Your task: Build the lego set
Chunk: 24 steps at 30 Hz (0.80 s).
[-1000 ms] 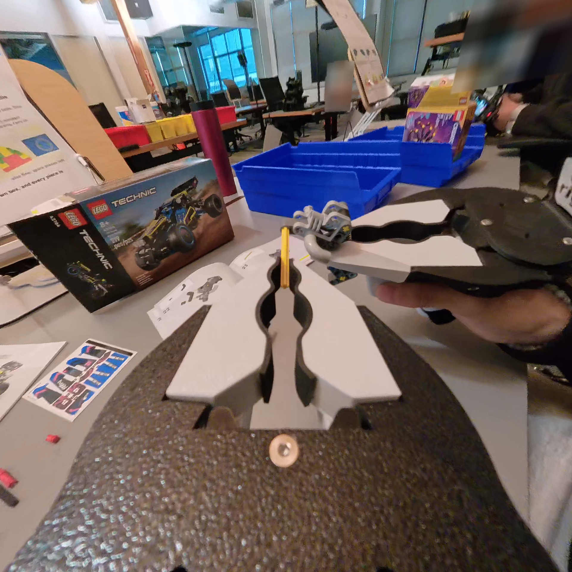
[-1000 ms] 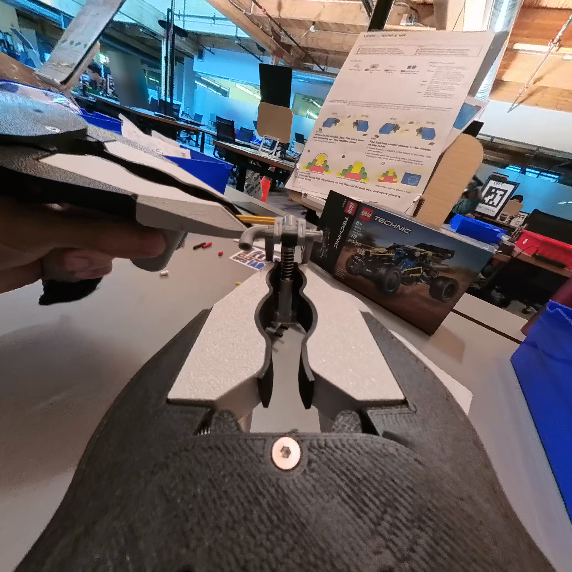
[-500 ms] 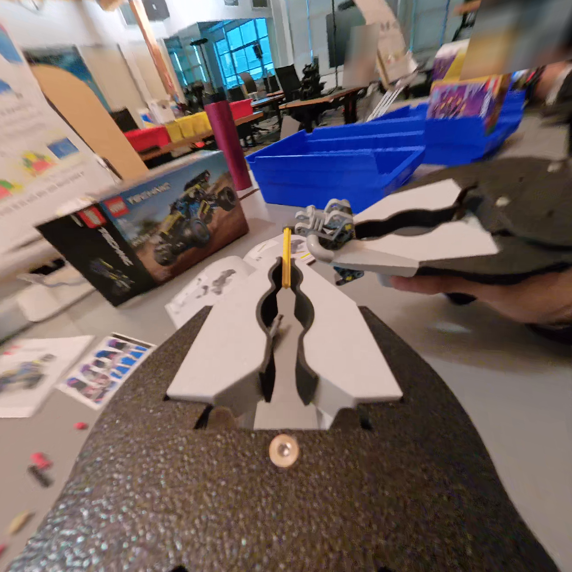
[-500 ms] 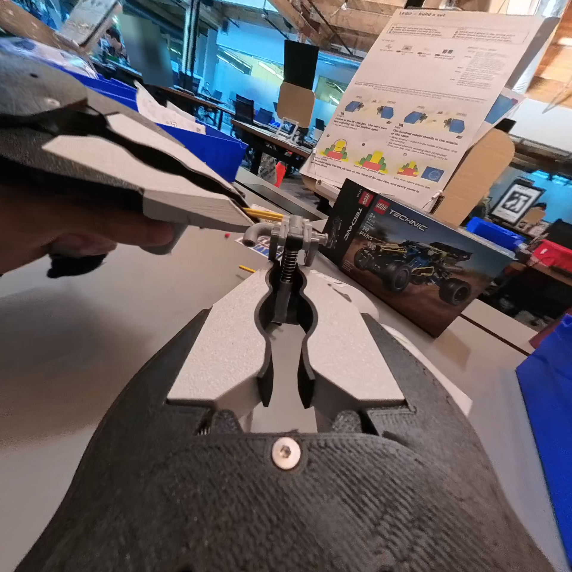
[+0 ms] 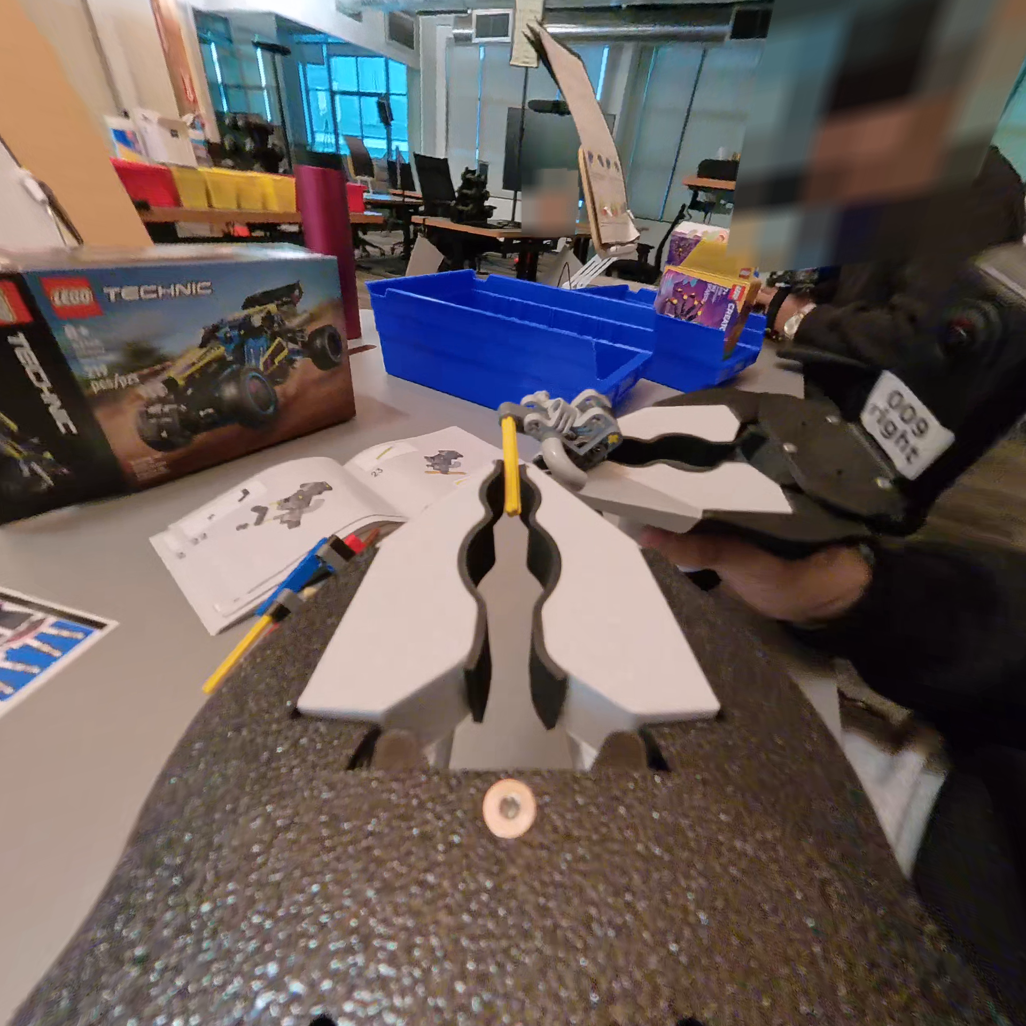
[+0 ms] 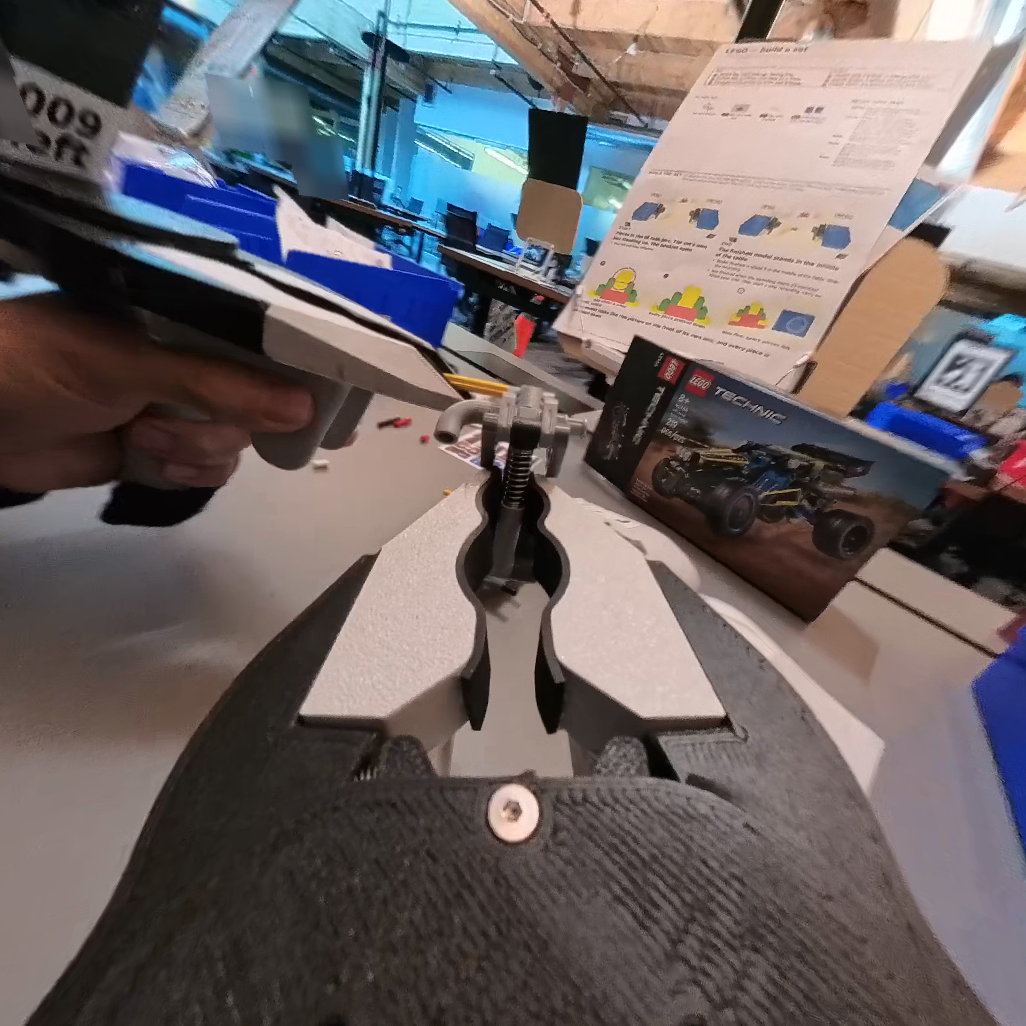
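Left wrist view: grey table [image 5: 100,738], open office; claws clamp yellow axle [image 5: 509,472], grey assembly [image 6: 519,438].

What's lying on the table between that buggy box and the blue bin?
In the left wrist view, only bare grey table separates the buggy box from the blue bin; the open instruction booklet lies nearer the camera.

Two wrist cams, both super close

Ur left cam faces the blue bins [image 5: 499,338], right faces the set box [image 6: 749,477]; both share the grey assembly [image 5: 561,425] btw the tips.
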Motion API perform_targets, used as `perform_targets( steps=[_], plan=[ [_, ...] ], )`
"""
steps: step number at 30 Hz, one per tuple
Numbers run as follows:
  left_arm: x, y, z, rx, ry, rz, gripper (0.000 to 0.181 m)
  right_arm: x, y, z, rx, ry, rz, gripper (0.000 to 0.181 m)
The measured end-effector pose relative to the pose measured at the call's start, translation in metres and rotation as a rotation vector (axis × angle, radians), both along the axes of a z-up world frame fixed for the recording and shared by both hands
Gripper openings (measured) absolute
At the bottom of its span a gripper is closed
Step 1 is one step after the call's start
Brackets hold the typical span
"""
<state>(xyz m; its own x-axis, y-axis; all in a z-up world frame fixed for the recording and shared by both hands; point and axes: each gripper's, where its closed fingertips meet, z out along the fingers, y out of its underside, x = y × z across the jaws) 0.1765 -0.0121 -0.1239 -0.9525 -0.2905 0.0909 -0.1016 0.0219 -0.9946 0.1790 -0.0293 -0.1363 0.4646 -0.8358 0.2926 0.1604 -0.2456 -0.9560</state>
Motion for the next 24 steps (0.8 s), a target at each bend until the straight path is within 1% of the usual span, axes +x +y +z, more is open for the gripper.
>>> perform_targets(
  steps=[2,3,4,6,7,9,10,12,15,17,19,21,24],
  plan=[
    [-0.010,0.000,0.006,-0.008,-0.075,-0.089,0.007,-0.003,0.001,0.005,0.079,0.019,0.102,0.005],
    [-0.015,0.001,0.009,0.003,-0.114,-0.131,0.016,-0.006,0.000,0.005,0.081,0.028,0.148,0.005],
    [-0.019,0.004,0.009,0.030,-0.153,-0.164,0.029,-0.007,-0.003,0.002,0.045,0.034,0.175,0.006],
    [-0.025,0.011,0.007,0.104,-0.229,-0.216,0.047,-0.017,-0.006,0.002,-0.020,0.014,0.255,0.005],
    [-0.030,0.014,0.005,0.140,-0.266,-0.246,0.051,-0.022,-0.008,0.005,-0.023,0.005,0.287,0.005],
    [-0.043,0.015,-0.003,0.209,-0.317,-0.323,0.052,-0.036,-0.002,0.007,-0.040,0.010,0.403,0.005],
    [-0.048,0.014,-0.006,0.235,-0.339,-0.347,0.055,-0.041,0.001,0.008,-0.058,-0.005,0.436,0.005],
    [-0.061,0.012,-0.011,0.275,-0.383,-0.403,0.058,-0.054,0.010,0.003,-0.116,0.014,0.530,0.005],
    [-0.076,0.012,-0.016,0.320,-0.422,-0.471,0.062,-0.066,0.016,0.001,-0.176,0.012,0.594,0.005],
    [-0.085,0.013,-0.017,0.339,-0.439,-0.509,0.059,-0.069,0.016,0.004,-0.199,-0.005,0.596,0.005],
    [-0.093,0.015,-0.021,0.376,-0.440,-0.551,0.064,-0.070,0.016,0.005,-0.214,-0.007,0.596,0.005],
    [-0.094,0.013,-0.022,0.402,-0.453,-0.540,0.064,-0.069,0.016,0.002,-0.252,-0.018,0.579,0.005],
    [-0.091,0.011,-0.018,0.399,-0.469,-0.508,0.057,-0.071,0.016,0.004,-0.264,-0.020,0.584,0.005]
  ],
)
